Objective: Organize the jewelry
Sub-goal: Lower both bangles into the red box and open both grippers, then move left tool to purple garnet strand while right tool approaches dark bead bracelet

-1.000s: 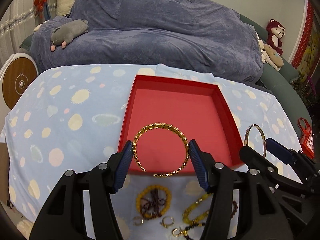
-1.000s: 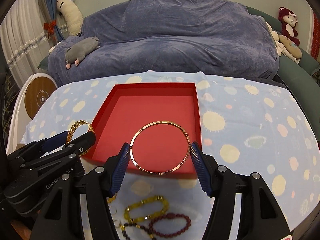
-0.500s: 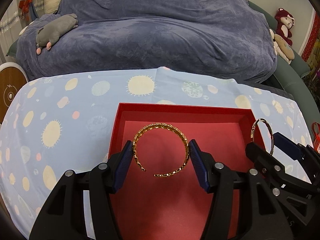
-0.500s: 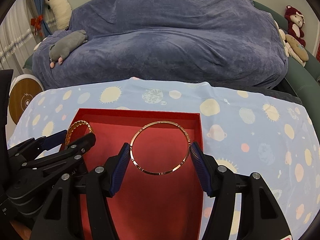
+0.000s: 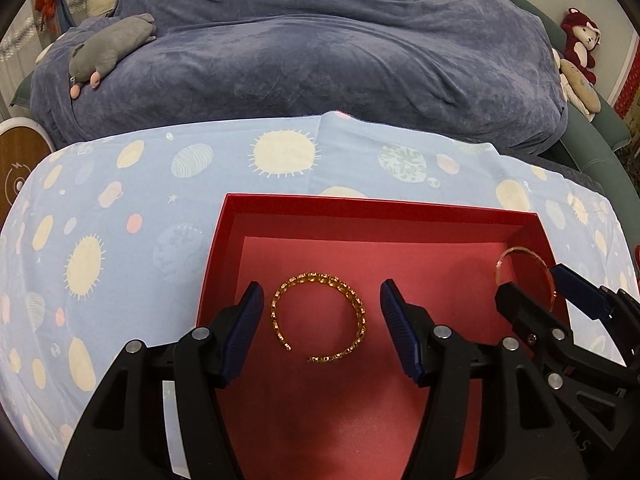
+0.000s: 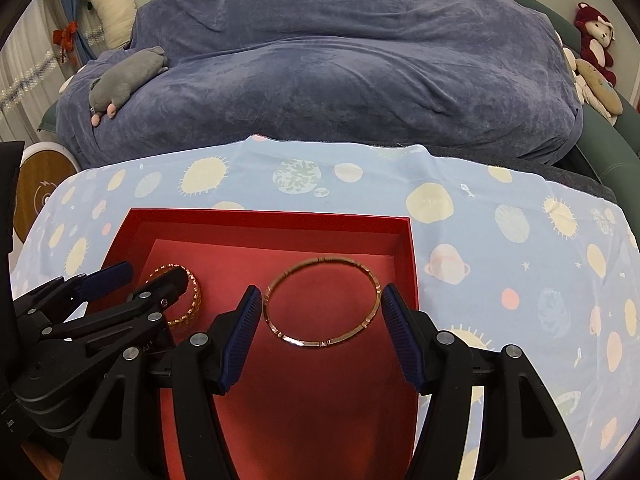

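Two bracelets lie in the shallow red cardboard tray [image 5: 376, 210], clear of its walls.
The open gold chain-link cuff [image 5: 319, 317] is flanked, untouched, by the left gripper [image 5: 322, 312], fingers apart; the thin rose-gold bangle [image 6: 322, 301] sits between the right gripper [image 6: 322, 308]'s parted fingers, contact unclear.

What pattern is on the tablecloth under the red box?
Pale blue tablecloth printed with cream suns, planets and pink dots; the right wrist view shows it best.

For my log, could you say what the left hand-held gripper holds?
Nothing: its jaws have just been opening; the gold bracelet lies loose between them.
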Available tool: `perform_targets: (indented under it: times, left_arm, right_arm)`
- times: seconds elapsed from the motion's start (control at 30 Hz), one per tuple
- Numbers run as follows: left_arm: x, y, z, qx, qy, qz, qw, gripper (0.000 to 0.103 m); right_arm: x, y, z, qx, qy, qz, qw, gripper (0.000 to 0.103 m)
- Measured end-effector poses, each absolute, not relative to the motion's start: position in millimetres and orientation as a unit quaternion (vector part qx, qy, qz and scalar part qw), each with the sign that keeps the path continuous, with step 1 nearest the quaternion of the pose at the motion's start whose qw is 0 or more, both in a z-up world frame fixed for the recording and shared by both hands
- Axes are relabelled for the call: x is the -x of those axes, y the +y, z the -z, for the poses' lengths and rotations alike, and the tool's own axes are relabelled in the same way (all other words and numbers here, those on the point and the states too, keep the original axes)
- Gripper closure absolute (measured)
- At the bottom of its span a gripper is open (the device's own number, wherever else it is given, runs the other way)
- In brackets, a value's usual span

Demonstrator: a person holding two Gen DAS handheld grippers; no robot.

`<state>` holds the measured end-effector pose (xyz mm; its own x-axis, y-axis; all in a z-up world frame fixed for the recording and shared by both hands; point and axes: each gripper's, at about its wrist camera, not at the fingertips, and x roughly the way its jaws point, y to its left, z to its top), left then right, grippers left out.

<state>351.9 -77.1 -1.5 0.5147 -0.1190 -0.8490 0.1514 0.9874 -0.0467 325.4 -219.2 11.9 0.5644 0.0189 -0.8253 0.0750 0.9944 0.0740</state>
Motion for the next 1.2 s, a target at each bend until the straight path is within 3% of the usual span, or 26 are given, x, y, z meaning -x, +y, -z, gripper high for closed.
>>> perform_targets:
  times: [0.43, 0.8, 0.93, 1.2]
  left_arm:
    - [-313.3, -69.3, -35.5, -0.014, 0.464, 0.084, 0.882, 0.041]
    - [-224.2, -57.4, -66.0, -0.035, 0.445, 0.101, 0.889, 0.041]
    - [-182.4, -47.8, -62.1, -0.034, 0.449, 0.105, 0.887, 0.035]
    - [-102.8, -11.6, -24.9, -0.027, 0.481, 0.079, 0.873, 0.035]
  right_arm:
    - [-280.3, -216.4, -48.8, -0.05, 0.444, 0.01, 0.895, 0.041]
    - [-189.4, -198.0, -79.4, -0.039, 0.429, 0.009, 0.903, 0.04]
    - [-144.6, -193.9, -77.8, -0.041, 0.431, 0.01, 0.901, 0.04]
    - [-66.0, -201.9, -43.0, -0.095, 0.474, 0.027, 0.875, 0.039]
